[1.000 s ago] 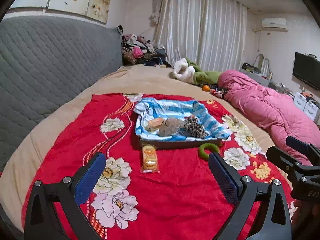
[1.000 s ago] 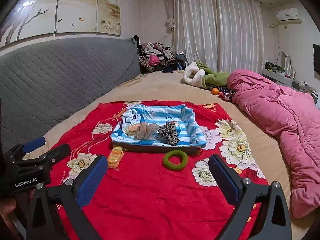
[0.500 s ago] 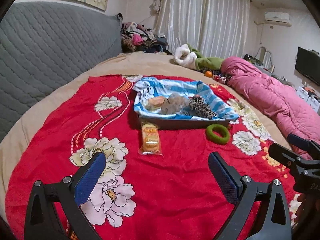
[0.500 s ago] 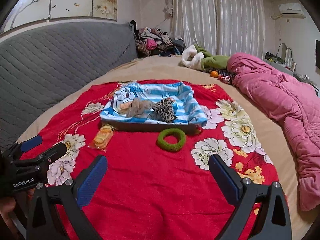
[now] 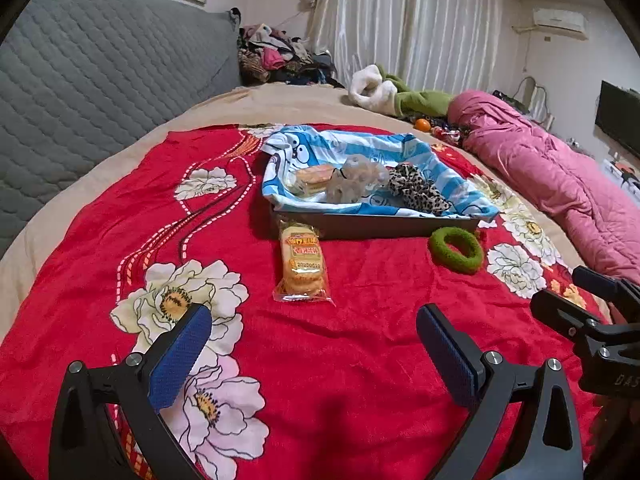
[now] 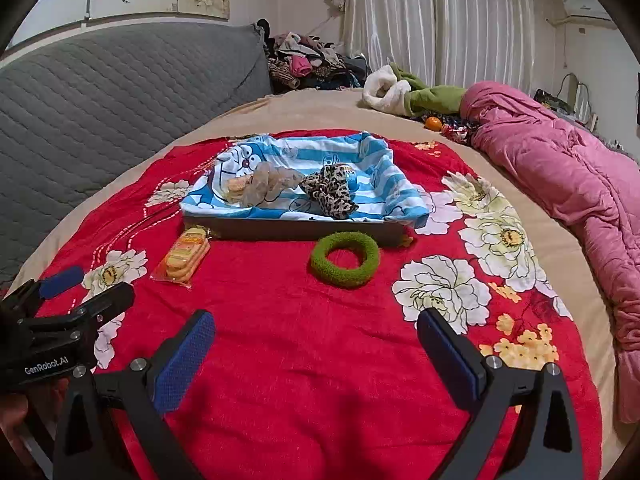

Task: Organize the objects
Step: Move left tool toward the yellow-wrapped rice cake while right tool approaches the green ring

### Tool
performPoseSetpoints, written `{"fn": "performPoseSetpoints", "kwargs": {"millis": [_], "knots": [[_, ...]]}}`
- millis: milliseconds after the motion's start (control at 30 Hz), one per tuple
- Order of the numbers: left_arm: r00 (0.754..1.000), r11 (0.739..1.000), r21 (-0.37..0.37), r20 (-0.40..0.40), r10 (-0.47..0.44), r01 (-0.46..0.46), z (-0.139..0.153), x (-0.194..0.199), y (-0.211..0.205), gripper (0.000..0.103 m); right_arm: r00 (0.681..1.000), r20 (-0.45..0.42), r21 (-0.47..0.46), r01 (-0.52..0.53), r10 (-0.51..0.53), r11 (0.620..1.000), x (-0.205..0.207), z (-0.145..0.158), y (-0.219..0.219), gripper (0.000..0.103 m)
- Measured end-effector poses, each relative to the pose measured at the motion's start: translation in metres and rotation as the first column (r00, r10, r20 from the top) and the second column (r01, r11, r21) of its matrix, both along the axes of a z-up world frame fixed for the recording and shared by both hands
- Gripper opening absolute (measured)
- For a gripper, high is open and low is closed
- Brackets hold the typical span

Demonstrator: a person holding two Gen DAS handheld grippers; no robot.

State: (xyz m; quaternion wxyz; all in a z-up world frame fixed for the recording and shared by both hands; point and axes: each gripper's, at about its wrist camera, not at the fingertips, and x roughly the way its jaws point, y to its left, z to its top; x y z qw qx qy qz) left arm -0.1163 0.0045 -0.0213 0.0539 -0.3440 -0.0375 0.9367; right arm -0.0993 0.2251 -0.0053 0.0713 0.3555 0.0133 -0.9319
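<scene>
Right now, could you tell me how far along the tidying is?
Done: a snack pack, a beige scrunchie and a leopard scrunchie lie in the lined tray. In hand: nothing; left gripper and right gripper are open. Left: biscuit pack and green ring on the blanket.

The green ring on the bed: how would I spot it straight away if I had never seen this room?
Find the red flowered blanket spread over the bed, then the tray lined with a blue striped cloth in its middle. The green ring lies flat on the blanket just in front of the tray, towards its right end. It is the only fuzzy green hoop there; the snack packet to its left is orange and flat.
</scene>
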Motion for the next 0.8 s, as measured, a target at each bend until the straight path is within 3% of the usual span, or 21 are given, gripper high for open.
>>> {"fn": "performPoseSetpoints", "kwargs": {"millis": [800], "knots": [[0.998, 1.0, 0.008, 0.062, -0.003, 0.002, -0.02, -0.059, 0.001, 0.102, 0.996, 0.089, 0.029, 0.018, -0.02, 0.999, -0.066, -0.031, -0.008, 0.102]]}}
